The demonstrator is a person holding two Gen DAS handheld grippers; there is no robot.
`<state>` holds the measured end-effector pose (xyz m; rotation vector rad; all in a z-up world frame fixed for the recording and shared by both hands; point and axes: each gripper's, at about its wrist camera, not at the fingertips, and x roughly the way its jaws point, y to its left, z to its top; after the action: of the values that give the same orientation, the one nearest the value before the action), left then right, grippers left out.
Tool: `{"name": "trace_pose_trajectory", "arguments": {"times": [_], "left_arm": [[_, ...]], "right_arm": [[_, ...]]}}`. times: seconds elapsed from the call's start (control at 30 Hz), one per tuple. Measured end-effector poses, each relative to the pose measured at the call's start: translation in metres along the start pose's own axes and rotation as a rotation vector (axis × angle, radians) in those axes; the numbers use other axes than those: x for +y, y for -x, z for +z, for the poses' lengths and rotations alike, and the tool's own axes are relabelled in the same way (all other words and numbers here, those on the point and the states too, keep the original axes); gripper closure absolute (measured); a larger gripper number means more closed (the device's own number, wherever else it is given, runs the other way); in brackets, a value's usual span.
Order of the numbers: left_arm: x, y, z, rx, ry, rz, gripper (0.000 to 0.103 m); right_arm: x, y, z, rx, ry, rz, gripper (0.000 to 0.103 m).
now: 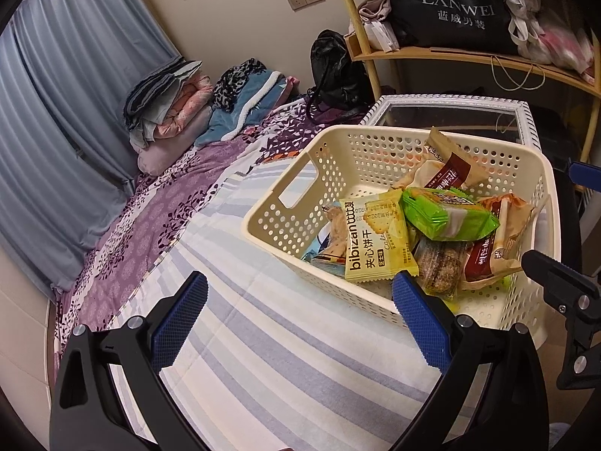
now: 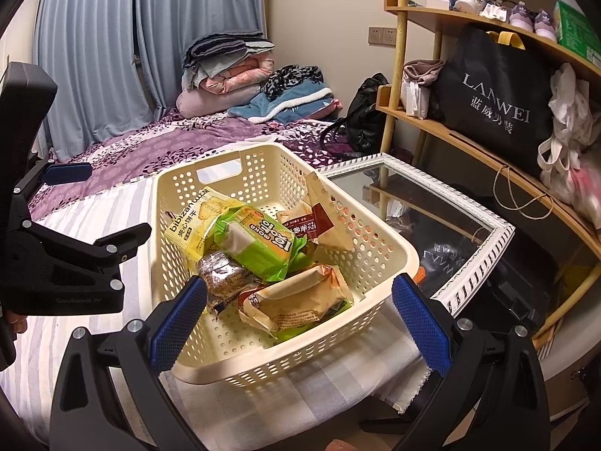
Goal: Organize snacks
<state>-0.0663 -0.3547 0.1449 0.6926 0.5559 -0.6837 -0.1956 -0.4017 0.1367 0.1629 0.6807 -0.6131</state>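
A cream perforated basket rests on the striped bed cover and holds several snack packs. Among them are a yellow biscuit pack, a green pack, a brown bar and beige-and-red packs. My left gripper is open and empty, hovering over the cover at the basket's near-left side. My right gripper is open and empty, held above the basket's near end. The right gripper shows at the left view's right edge.
A white-framed mirror lies beside the basket, toward the wooden shelf that holds a black bag. Folded bedding and a black handbag sit at the far end of the purple bedspread.
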Motion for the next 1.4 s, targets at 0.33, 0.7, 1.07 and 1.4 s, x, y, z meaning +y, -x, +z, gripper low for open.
{"name": "trace_pose_trajectory", "arguments": {"times": [0.33, 0.7, 1.07, 1.4], "left_arm": [[-0.011, -0.005, 0.004, 0.009, -0.034, 0.008, 0.003], [-0.02, -0.006, 0.005, -0.004, -0.065, 0.01, 0.003], [-0.017, 0.001, 0.002, -0.031, -0.058, 0.006, 0.003], [0.009, 0.003, -0.017, 0.018, 0.029, -0.004, 0.003]], "right_arm": [[-0.008, -0.005, -0.002, 0.008, -0.017, -0.001, 0.005], [-0.012, -0.01, -0.005, 0.017, -0.028, -0.001, 0.005], [-0.009, -0.01, -0.005, 0.017, -0.022, 0.001, 0.005], [0.016, -0.003, -0.002, 0.017, 0.027, 0.035, 0.005]]}}
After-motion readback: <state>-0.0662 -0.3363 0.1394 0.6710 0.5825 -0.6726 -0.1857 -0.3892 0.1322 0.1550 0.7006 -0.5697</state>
